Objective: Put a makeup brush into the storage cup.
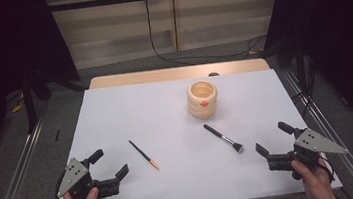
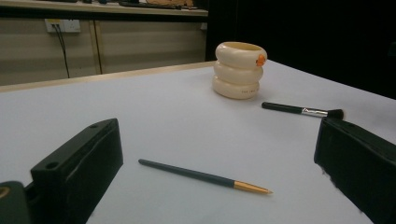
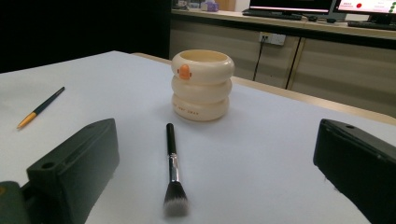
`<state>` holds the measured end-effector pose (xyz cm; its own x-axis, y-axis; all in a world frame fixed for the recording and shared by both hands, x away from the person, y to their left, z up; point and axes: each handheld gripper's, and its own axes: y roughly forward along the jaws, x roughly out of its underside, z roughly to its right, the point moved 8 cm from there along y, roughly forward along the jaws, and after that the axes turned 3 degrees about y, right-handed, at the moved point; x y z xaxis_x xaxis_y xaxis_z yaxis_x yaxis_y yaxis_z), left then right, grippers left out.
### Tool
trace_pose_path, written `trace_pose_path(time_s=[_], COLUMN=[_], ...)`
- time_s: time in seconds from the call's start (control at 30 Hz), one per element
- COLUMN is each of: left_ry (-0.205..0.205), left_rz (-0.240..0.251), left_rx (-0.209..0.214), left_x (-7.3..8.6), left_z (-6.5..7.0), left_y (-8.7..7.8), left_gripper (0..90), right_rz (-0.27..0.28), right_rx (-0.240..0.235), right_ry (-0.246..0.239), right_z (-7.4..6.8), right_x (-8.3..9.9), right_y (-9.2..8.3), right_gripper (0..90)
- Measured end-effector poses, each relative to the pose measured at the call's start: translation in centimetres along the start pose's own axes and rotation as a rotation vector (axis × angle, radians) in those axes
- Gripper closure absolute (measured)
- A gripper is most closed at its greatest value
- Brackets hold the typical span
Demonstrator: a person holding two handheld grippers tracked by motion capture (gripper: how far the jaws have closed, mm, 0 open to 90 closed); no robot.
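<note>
The cream holder [image 1: 202, 99], three stacked rings with an orange mark, stands upright a little right of centre in the upper half of the high view. It looks rigid and probably the heaviest piece here, and its glossy rounded sides would likely slip under a squeeze, so it is best left standing.

The makeup brush [image 1: 223, 138] lies flat just below the holder, bristles toward the lower right. It is probably light; the bristle head is soft, so the stiff dark handle or metal collar is the place to pinch.

The thin pencil-like brush [image 1: 143, 154] lies left of centre, gold tip toward the lower right. It is slim and may roll, so mid-shaft seems safest.

The left gripper [image 1: 105, 168], at the lower left, and the right gripper [image 1: 274, 137], at the lower right, both stand spread wide with nothing between their jaws.
</note>
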<state>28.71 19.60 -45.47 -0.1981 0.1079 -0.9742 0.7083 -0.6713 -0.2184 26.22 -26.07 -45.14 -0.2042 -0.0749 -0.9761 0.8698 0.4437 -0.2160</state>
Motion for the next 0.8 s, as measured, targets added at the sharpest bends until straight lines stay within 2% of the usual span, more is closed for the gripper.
trace_pose_path(time_s=[0.2,0.3,0.47,0.8], left_ry=[-0.017,-0.013,-0.018,0.021], left_rz=[0.004,0.009,0.014,0.012], left_rx=[-0.011,-0.018,-0.012,0.013], left_x=[-0.1,-0.2,-0.3,-0.6], left_z=[-0.3,-0.4,-0.4,0.3], left_y=[0.0,0.0,0.1,-0.8], left_gripper=[1.2,1.5,1.9,1.9], right_rz=[-0.003,-0.004,-0.005,0.022], right_rx=[-0.011,-0.012,-0.009,-0.034], right_ry=[0.001,0.010,0.017,0.004], right_z=[0.2,0.3,0.6,-0.4], right_x=[0.2,0.2,0.3,-0.3], right_y=[0.2,0.3,0.2,-0.3], right_gripper=[0.0,0.0,0.0,0.0])
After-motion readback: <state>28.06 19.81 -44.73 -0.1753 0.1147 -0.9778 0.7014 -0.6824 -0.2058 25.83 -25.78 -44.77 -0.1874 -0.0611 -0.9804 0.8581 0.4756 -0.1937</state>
